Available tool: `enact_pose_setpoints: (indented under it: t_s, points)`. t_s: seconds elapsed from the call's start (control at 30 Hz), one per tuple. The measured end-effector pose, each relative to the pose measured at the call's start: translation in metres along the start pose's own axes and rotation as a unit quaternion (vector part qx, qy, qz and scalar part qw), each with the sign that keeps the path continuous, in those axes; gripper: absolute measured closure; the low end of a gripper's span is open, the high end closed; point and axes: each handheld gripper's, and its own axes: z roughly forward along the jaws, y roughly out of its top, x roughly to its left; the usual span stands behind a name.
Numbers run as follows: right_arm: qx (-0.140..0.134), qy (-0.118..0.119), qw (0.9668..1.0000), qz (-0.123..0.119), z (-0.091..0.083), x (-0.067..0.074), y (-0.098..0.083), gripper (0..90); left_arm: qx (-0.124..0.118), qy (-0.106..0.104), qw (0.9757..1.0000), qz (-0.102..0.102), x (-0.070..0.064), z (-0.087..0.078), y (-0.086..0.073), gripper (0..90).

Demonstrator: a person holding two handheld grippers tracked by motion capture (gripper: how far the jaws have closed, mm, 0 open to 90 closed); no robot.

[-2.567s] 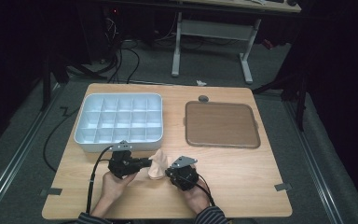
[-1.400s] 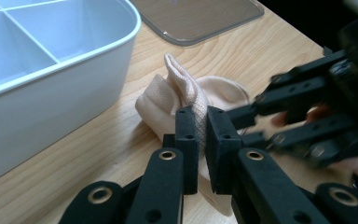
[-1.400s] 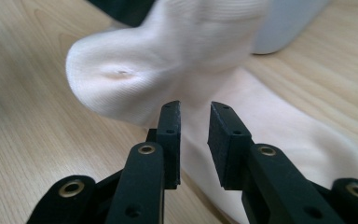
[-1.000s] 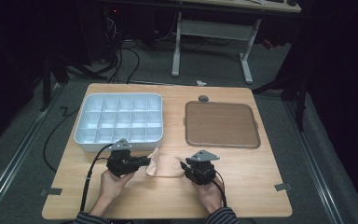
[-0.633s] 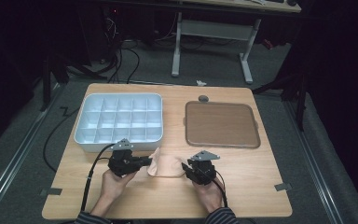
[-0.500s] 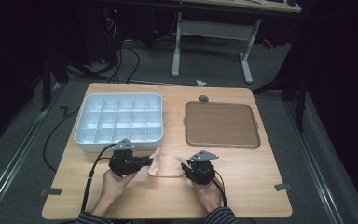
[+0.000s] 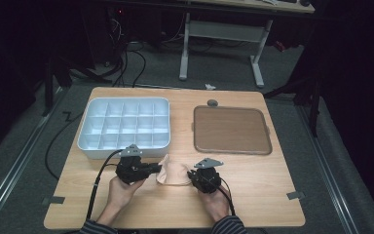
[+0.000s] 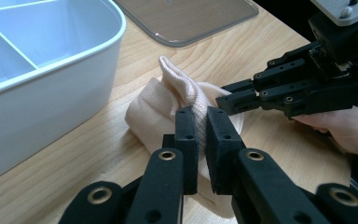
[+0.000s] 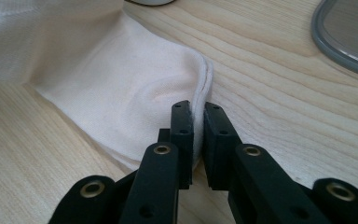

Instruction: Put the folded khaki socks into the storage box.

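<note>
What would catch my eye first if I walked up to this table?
Probably the pale cloth near the table's front edge, pinched from both sides by the left gripper and the right gripper, whose jaws have just been closing on its edge. Behind the cloth sits a white divided tray, and to its right a flat brown lid.

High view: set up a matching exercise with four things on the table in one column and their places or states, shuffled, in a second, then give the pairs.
1. divided white tray
2. brown lid
3. cream cloth
4. small grey knob

a. pinched by both grippers at the near edge
b. far left of the table
c. just beyond the brown lid
d. right of the tray, flat

Pairs: 1-b, 2-d, 3-a, 4-c
</note>
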Motion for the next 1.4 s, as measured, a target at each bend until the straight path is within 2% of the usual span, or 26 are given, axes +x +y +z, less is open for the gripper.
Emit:
enact_pose_setpoints:
  t_s: [0.43, 1.03, 1.4]
  points:
    - [-0.002, 0.009, 0.9999, -0.011, 0.004, 0.009, 0.002, 84.1, 0.006, -0.008, 0.9999, 0.003, -0.003, 0.008, 0.002, 84.4]
    - [-0.005, 0.009, 0.9997, -0.021, 0.005, 0.011, 0.002, 84.1, 0.021, -0.006, 0.9997, 0.01, -0.007, 0.029, 0.004, 83.8]
    - [-0.007, 0.012, 0.9997, -0.021, 0.005, 0.01, 0.002, 84.0, 0.03, -0.004, 0.9993, 0.023, -0.012, 0.042, 0.004, 83.8]
